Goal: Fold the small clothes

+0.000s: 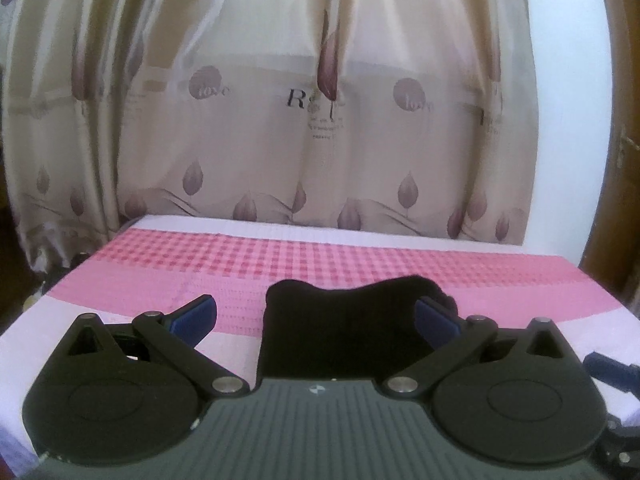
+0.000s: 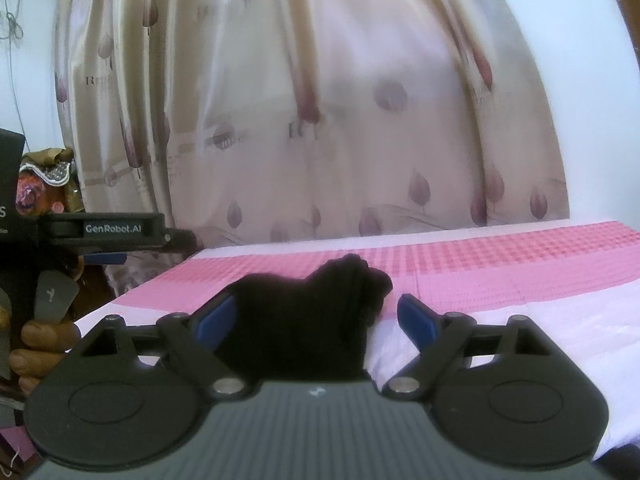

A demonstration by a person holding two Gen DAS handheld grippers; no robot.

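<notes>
Left wrist view showed the left gripper (image 1: 316, 316) spread open over a black garment (image 1: 340, 332) on the pink checked cloth (image 1: 240, 264). The right gripper (image 2: 316, 320) hung equally unclenched.

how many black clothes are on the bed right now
1: a black garment lying on the pink checked bedcover, between the open fingers of both hand-held grippers. Another beneath could be hidden.

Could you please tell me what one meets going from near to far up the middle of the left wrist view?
Ribbed grey gripper body → crumpled black garment between the open left gripper fingers → pink checked band of the bed cover → pale lilac edge of that cover → beige curtain with purple leaf prints.
</notes>
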